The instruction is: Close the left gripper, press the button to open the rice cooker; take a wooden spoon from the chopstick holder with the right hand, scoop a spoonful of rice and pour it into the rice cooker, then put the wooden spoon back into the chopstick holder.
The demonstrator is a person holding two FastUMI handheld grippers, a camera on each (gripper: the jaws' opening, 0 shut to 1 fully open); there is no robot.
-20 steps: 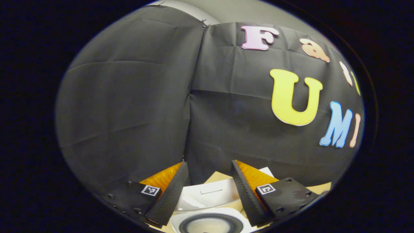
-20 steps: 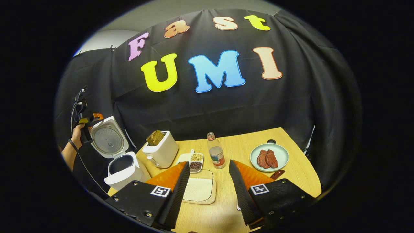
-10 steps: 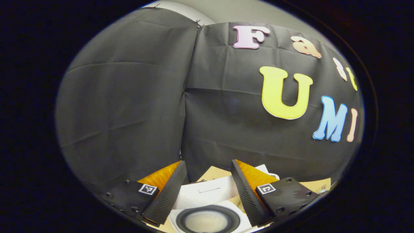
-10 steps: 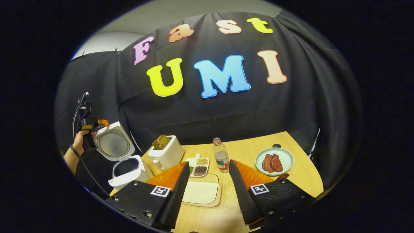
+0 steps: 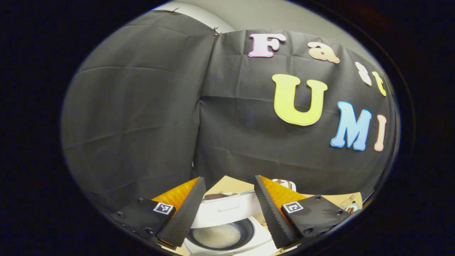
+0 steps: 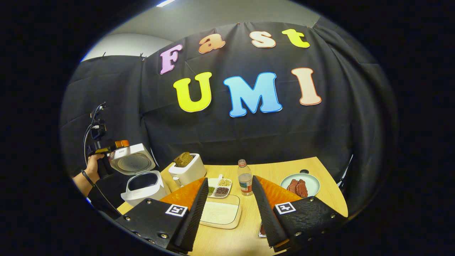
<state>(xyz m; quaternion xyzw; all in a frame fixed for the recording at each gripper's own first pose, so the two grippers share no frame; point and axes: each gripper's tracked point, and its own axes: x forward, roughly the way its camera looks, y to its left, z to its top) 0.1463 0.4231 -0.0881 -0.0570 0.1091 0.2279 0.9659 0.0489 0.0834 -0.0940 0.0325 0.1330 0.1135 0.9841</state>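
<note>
We judge that the lid-opening step is complete: the rice cooker (image 6: 144, 183) stands at the left edge of the surface (image 6: 280, 170) with its lid (image 6: 132, 163) raised and tilted back, and the inner pot is exposed. In the left gripper view, the left gripper (image 5: 227, 213) hovers directly above the cooker (image 5: 227, 231), looking down into the pot, where a pale layer that may be rice lies at the bottom. Its fingers (image 5: 185, 213) stand apart with nothing between them. In the right gripper view, a hand (image 6: 94, 167) holds that gripper (image 6: 106, 149) just beside the raised lid.

The right gripper (image 6: 227, 213) hangs over the near edge of the surface, fingers (image 6: 193, 211) spread and empty. Below it lies a shallow tray of rice (image 6: 220, 215). Beyond the tray stand a divided dish of beans (image 6: 220, 186), a toaster (image 6: 186, 170) holding bread, a bottle (image 6: 244, 177) and a plate (image 6: 302, 183) with two pieces of meat.

The step in hand is, in our judgement, fetching the wooden spoon. We cannot identify the chopstick holder or the spoon with certainty here; a partly hidden object sits at the near edge beneath the right-hand finger, too obscured to name.

The next move calls for the following:
1. Locate the holder and bring the right gripper to it
2. Align the open fingers on either side of the spoon handle
3. Close firmly before lifting, so the spoon cannot twist while scooping
4. Keep the left gripper clear of the pot opening
</note>
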